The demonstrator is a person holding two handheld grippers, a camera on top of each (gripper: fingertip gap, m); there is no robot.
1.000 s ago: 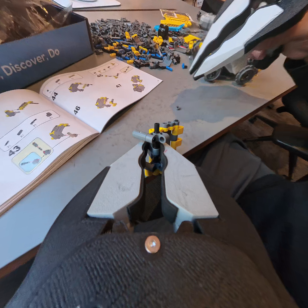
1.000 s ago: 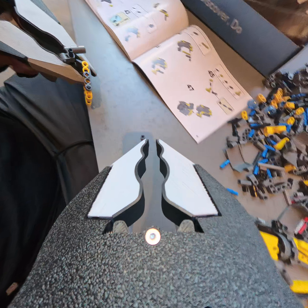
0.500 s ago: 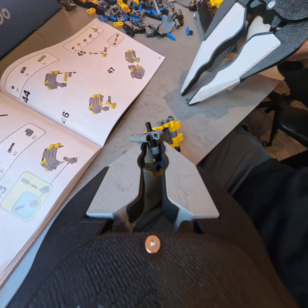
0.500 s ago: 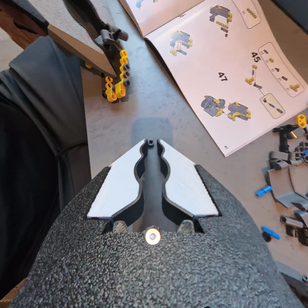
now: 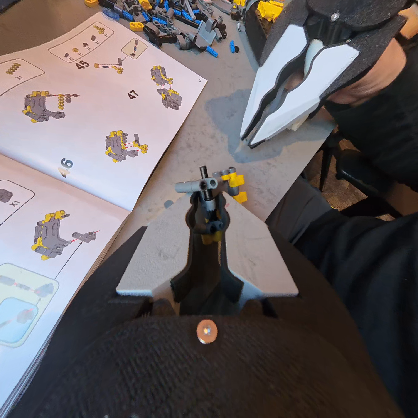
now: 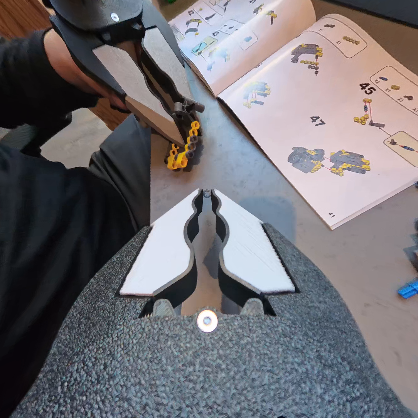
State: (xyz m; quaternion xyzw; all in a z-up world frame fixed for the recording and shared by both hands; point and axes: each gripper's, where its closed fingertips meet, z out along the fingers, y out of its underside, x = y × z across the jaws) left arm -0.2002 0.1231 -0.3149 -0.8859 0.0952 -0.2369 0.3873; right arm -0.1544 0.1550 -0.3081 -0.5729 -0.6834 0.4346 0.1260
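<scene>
- Grey and yellow brick assembly [image 5: 211, 196] sits clamped between the fingers of the left gripper [image 5: 207, 203], just above the near edge of the surface [image 5: 217, 126], its yellow end touching or almost touching it.
- Right gripper [image 6: 206, 192] points down at the surface close by, its fingers nearly together around a small dark pin [image 6: 206, 193] at their tips; whether they pinch it I cannot tell.
- Open instruction booklet [image 5: 90, 113] lies flat just beside the left gripper.
- Loose bricks [image 5: 176, 22] in grey, blue and yellow are heaped beyond the booklet.
- One blue piece [image 6: 408, 291] lies alone near the right gripper.
</scene>
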